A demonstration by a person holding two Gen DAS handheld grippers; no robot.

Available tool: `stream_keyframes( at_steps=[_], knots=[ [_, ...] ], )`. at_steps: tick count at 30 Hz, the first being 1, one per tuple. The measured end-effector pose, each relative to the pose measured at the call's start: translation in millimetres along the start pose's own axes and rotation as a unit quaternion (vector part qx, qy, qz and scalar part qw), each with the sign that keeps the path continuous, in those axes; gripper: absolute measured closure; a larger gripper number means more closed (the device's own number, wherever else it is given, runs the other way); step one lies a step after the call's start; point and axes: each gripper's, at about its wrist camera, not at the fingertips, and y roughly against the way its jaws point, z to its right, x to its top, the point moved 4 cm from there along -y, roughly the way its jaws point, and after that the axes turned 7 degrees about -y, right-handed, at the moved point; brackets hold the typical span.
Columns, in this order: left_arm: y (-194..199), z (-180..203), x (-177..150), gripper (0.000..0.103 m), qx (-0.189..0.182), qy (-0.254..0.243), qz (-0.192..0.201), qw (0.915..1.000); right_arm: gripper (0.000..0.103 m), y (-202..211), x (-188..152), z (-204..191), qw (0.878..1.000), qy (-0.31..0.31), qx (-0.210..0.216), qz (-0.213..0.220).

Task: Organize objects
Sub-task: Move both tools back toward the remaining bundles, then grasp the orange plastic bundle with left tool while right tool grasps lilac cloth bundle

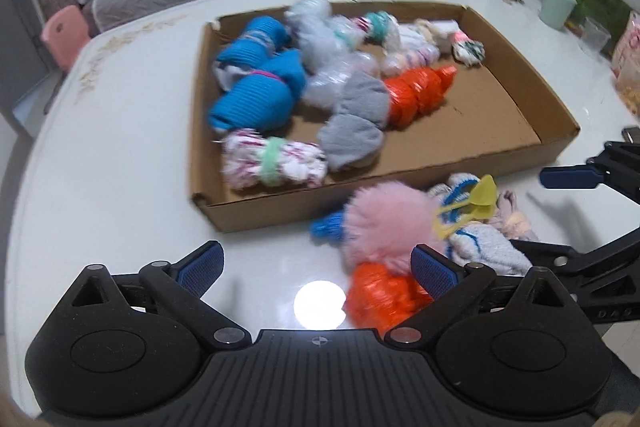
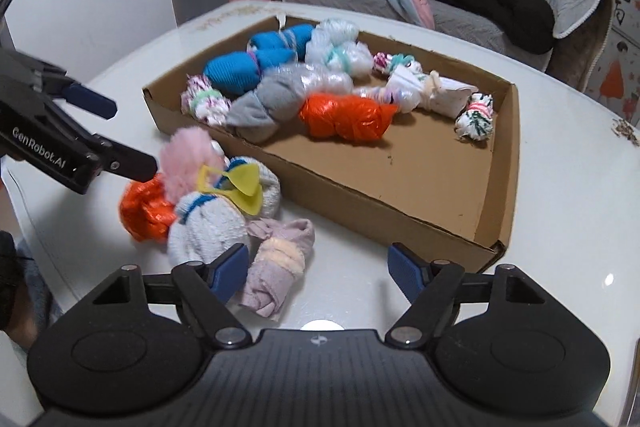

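With both my left gripper (image 1: 316, 267) and right gripper (image 2: 316, 267) spread wide and empty over the loose bundles (image 2: 208, 203) beside the cardboard tray (image 2: 360, 199) (they overlap), I risk snagging two bundles or colliding jaws.

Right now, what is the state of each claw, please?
Left claw: open, holding nothing; the orange bundle lies beside one finger.
Right claw: open, holding nothing; the lilac sock roll lies between its fingers.
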Motion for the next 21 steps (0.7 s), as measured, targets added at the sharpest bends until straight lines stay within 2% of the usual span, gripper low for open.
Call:
stream_keyframes(
  at_steps=[5, 6, 8, 10, 12, 14, 17, 21],
  knots=[
    [-16, 12, -1, 0.003, -0.011, -0.009, -0.01, 0.9998, 0.048, -8, -9, -8, 1.0, 0.021, -0.001, -0.016],
    [-19, 13, -2, 0.004, -0.011, -0.013, -0.013, 0.9998, 0.053, -8, -11, -8, 1.0, 0.021, 0.001, -0.017],
    [-24, 14, -7, 0.014, -0.022, -0.014, -0.026, 0.9993, 0.065, -5, -14, -6, 1.0, 0.015, 0.006, -0.008],
    [-22, 14, -11, 0.017, -0.023, -0.018, -0.016, 0.9994, 0.079, -1, -17, -4, 1.0, 0.011, 0.008, -0.003],
    [-18, 12, -14, 0.024, -0.026, -0.021, -0.011, 0.9994, 0.079, 3, -21, -1, 1.0, 0.01, 0.012, 0.0],
    [-14, 9, -17, 0.038, -0.025, -0.015, -0.01, 0.9995, 0.079, 6, -24, 2, 1.0, 0.007, 0.016, 0.004],
    [-9, 5, -22, 0.051, -0.024, -0.015, -0.01, 0.9996, 0.08, 12, -29, 7, 1.0, 0.0, 0.022, 0.009],
    [-3, -1, -30, 0.054, -0.019, -0.004, -0.012, 0.9998, 0.08, 20, -37, 13, 1.0, -0.006, 0.019, 0.012]
  ],
)
